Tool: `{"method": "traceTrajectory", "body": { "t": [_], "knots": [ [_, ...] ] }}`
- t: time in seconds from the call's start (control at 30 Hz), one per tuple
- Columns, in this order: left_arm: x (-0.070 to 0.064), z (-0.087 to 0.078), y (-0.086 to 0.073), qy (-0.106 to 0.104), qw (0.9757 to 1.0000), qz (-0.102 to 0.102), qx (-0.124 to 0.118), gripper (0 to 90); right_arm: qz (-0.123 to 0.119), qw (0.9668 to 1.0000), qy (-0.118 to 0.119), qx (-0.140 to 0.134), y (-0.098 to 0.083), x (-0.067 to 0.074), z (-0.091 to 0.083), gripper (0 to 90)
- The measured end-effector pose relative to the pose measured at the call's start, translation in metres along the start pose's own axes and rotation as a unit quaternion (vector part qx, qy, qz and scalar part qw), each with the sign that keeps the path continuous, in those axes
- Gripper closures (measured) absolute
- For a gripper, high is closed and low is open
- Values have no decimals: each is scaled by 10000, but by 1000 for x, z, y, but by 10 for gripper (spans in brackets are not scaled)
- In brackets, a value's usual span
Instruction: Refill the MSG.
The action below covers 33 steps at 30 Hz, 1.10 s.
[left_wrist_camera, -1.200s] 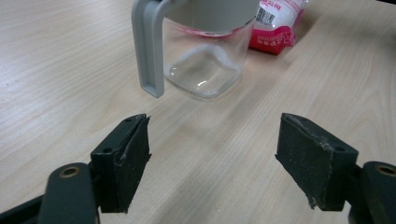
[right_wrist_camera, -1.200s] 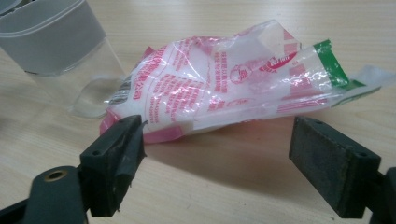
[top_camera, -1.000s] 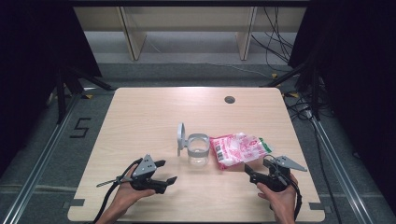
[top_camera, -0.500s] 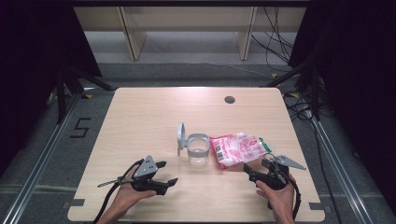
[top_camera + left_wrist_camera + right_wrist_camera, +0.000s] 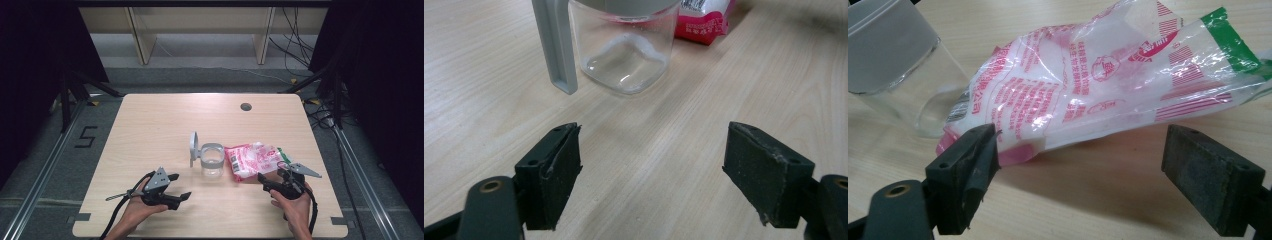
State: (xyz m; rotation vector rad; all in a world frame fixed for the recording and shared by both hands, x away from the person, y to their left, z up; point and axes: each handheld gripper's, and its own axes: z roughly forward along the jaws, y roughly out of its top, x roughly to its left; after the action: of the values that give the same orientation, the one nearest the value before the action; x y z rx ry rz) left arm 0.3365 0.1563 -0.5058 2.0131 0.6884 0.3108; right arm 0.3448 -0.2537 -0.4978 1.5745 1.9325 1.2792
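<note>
A: Crinkly clear plastic printed in pink, that is the bag [image 5: 1088, 95], lying toward the right edge of the pale wood surface [image 5: 160, 125], just beside the clear cup [image 5: 212, 161] with the grey handle [image 5: 555, 45].

B: And the right tool [image 5: 1078, 170]?

A: Jaws spread wide, nothing between them, aimed at the bag's near end. In the high view it [image 5: 272, 182] sits close to the bag, near the front edge on the right.

B: How do you think the bag will handle?

A: Soft and light, I'd judge. It holds white powder or grains bunched at one end, so it will sag and shift when lifted. The film looks slippery. I'd pinch the flat, emptier part by the green strip [image 5: 1230, 42], or bunch the film there, rather than squeeze the filled end.

B: The left tool [image 5: 651, 165]?

A: Also wide open and empty, low over the surface near the front edge, pointed at the cup. The cup looks rigid, hard and light.
</note>
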Motion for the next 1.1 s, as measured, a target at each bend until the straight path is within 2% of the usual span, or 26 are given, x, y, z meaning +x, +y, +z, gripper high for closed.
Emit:
{"method": "traceTrajectory", "body": {
  "t": [0.03,0.07,0.1,0.17,0.23,0.27,0.3,0.33,0.4,0.47,0.5,0.53,0.57,0.63,0.67,0.73,0.77,0.8,0.87,0.9,0.93,0.97,1.0,1.03,1.07,1.1],
  "knots": [
    [-2,0,0,16,9999,-105,24,220,1,10000,-25,62,1,-1,0,158],
    [-2,1,-1,-21,9999,-99,3,220,383,9991,-33,179,1,5,-1,158],
    [-3,1,-1,-72,9999,-106,-11,220,-5,9999,-112,61,2,-1,3,158],
    [-3,1,-1,-73,10000,-57,9,220,34,10000,-37,32,3,-1,4,158],
    [-4,0,-1,-74,10000,-65,9,220,19,10000,-69,53,4,-2,7,157],
    [-3,0,-1,-66,10000,-57,15,220,319,9994,-103,73,4,3,9,156],
    [-3,0,-1,-42,10000,-36,34,220,57,9999,-132,78,5,-1,11,156],
    [-3,0,-1,-50,10000,-44,42,220,56,9999,-59,79,6,-1,12,156],
    [-5,0,-2,-27,10000,-85,44,220,64,9999,-71,60,8,0,16,151],
    [-5,1,-2,-76,10000,-8,50,220,141,9999,-65,36,9,0,21,138],
    [-7,2,-2,-90,9999,-89,-40,220,172,9998,-55,74,9,0,21,133],
    [-7,2,-3,-69,10000,-56,-26,220,219,9998,-1,14,9,0,24,128],
    [-7,1,-2,-118,9999,-29,26,220,206,9997,-47,75,10,-1,24,122],
    [-7,2,-3,-71,10000,-48,-7,220,230,9997,-40,40,11,-1,27,113],
    [-7,1,-2,-76,10000,-58,5,220,229,9997,-117,42,11,0,28,114],
    [-6,0,-2,-120,9999,-66,2,220,235,9997,-107,-40,13,-2,31,120],
    [-6,0,-2,-115,9999,-75,-1,220,596,9982,-61,15,13,3,31,123],
    [-6,0,-2,-111,9999,-77,2,220,320,9994,-99,-87,14,-2,34,129],
    [-6,1,-2,-111,9999,-126,-21,220,369,9991,-213,-69,16,-3,36,150],
    [-6,1,-2,-118,9998,-126,-24,220,415,9989,-141,-179,17,-5,40,157],
    [-5,0,-2,-115,9999,-55,30,220,415,9989,-141,-179,17,-5,40,157],
    [-6,1,-2,-134,9999,-75,7,220,402,9987,-274,-132,18,-5,40,167],
    [-6,1,-2,-133,9999,-74,10,220,379,9986,-298,-200,19,-7,44,186],
    [-6,1,-2,-138,9999,-82,9,220,392,9983,-412,-128,20,-7,45,200],
    [-6,0,-2,-139,9999,-84,1,220,385,9984,-337,-249,19,-10,48,236],
    [-5,0,-1,-120,9999,-68,-1,221,413,9983,-369,-171,21,-10,48,268]
  ]
}}
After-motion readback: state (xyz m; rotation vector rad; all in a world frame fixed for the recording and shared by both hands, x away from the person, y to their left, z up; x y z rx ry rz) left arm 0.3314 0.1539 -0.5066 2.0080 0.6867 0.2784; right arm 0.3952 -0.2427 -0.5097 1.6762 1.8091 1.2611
